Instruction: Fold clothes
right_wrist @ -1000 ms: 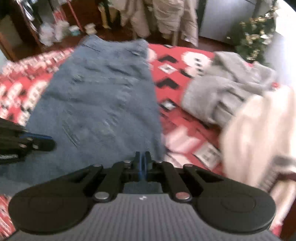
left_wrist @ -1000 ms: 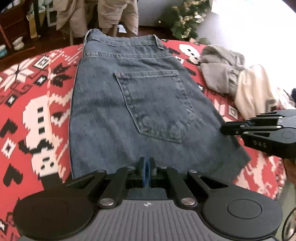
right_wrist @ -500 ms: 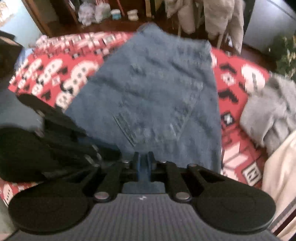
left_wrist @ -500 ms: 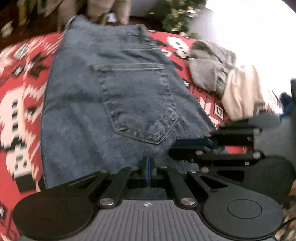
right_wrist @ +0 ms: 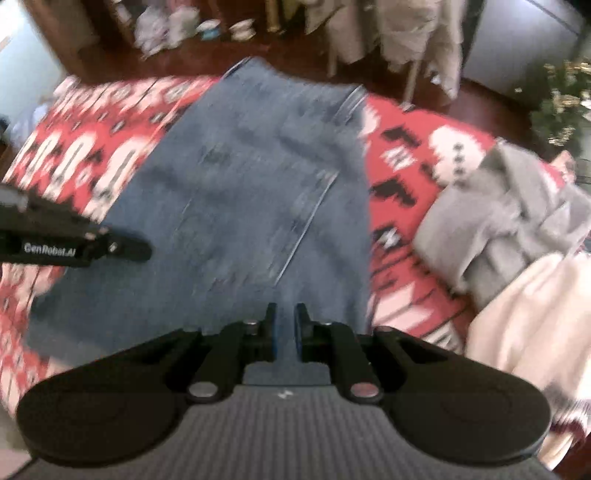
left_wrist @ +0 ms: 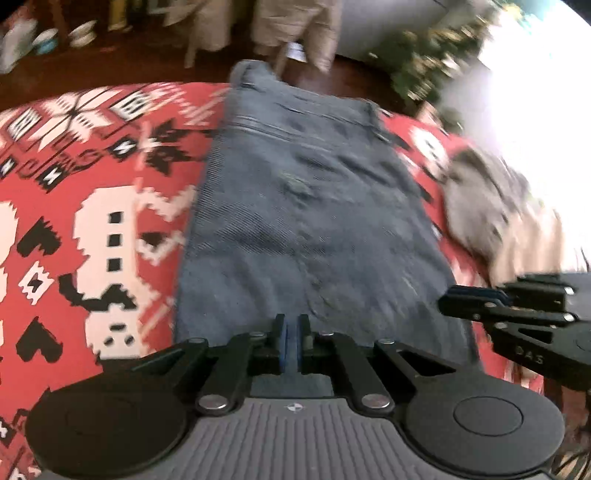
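Folded blue jeans (left_wrist: 306,221) lie lengthwise on the red patterned blanket (left_wrist: 92,221), waistband at the far end; they also show in the right wrist view (right_wrist: 251,199). My left gripper (left_wrist: 291,341) sits at the jeans' near edge, its jaws nearly together with denim showing in the narrow gap. My right gripper (right_wrist: 286,334) is at the near edge too, its jaws slightly apart with denim between them. Each gripper shows from the side in the other's view, the right one (left_wrist: 458,299) and the left one (right_wrist: 136,251). Both views are blurred.
A grey garment (right_wrist: 509,210) and a cream garment (right_wrist: 535,314) lie on the blanket right of the jeans. Beyond the bed are hanging clothes (right_wrist: 388,33), a small decorated tree (right_wrist: 561,110) and cups on the dark floor (right_wrist: 225,29).
The jeans now lie narrower, with the back pocket no longer on top. The right gripper, which crossed in front of the left, has moved back out to the right side.
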The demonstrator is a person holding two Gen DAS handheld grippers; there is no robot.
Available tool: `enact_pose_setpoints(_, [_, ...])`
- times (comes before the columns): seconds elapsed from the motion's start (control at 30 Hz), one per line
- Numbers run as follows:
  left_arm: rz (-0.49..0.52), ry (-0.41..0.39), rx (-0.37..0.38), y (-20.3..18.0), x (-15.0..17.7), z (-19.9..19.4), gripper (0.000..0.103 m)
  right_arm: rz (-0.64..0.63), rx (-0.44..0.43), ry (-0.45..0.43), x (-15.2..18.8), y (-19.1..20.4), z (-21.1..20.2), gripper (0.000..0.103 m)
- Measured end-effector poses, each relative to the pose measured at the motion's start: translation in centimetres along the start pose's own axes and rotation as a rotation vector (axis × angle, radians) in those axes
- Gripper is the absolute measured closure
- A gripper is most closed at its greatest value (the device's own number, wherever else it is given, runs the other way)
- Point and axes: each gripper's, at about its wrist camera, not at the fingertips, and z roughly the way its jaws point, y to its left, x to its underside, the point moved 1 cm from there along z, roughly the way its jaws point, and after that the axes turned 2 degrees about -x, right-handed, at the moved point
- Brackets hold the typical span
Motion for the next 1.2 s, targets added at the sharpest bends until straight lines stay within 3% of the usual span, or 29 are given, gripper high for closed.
enact_pose_setpoints(0.07, [-0.017, 0.008, -0.015, 0.6, -0.1, 0.5, 0.101, 0.036, 0.005, -0.014, -1.0, -0.7, 0.6, 0.093])
enact_pose_setpoints(0.2, [0.045, 0.038, -0.035, 0.6, 0.7, 0.1, 0.100, 0.109, -0.006, 0.025, -1.1, -2.7, 2.2, 0.095])
enact_pose_setpoints(0.3, [0.075, 0.059, -0.044, 0.5, 0.8, -0.5, 0.101, 0.090, -0.012, 0.029, -0.8, -2.9, 2.0, 0.095])
enact_pose_setpoints(0.47, [0.004, -0.029, -0.003, 1.0, -2.5, -1.5, 0.100, 0.090, 0.017, 0.046, -1.2, -3.2, 1.2, 0.093])
enact_pose_setpoints(0.53, [0.008, -0.051, 0.001, 0.8, -4.1, -1.0, 0.100, 0.075, 0.015, -0.002, -2.4, -3.0, 0.6, 0.092])
enact_pose_setpoints(0.6, [0.030, -0.057, -0.010, 0.4, -5.5, -0.1, 0.100, 0.058, 0.016, -0.045, -4.0, -2.7, 0.6, 0.083])
enact_pose_setpoints(0.73, [0.082, -0.042, -0.023, -0.2, -6.7, 1.6, 0.100, 0.014, 0.013, -0.096, -7.4, -2.2, 2.6, 0.083])
enact_pose_setpoints(0.83, [0.120, -0.039, -0.033, -0.4, -6.6, 2.2, 0.100, -0.008, -0.011, -0.085, -9.2, -1.7, 4.9, 0.083])
enact_pose_setpoints(0.93, [0.123, -0.033, -0.035, 0.1, -6.4, 1.9, 0.100, -0.080, 0.024, -0.097, -9.2, -1.6, 6.3, 0.089])
enact_pose_setpoints(0.97, [0.116, -0.030, -0.034, 0.3, -6.2, 1.8, 0.100, -0.097, 0.032, -0.106, -9.1, -1.8, 6.4, 0.103])
enact_pose_setpoints(1.1, [0.082, -0.023, -0.027, 0.9, -5.6, 1.1, 0.100, -0.099, 0.045, -0.114, -8.6, -2.6, 6.1, 0.103])
enact_pose_setpoints(1.2, [0.068, -0.018, -0.022, 1.1, -4.9, 1.0, 0.100, -0.120, 0.133, -0.101, -8.2, -2.7, 5.7, 0.103])
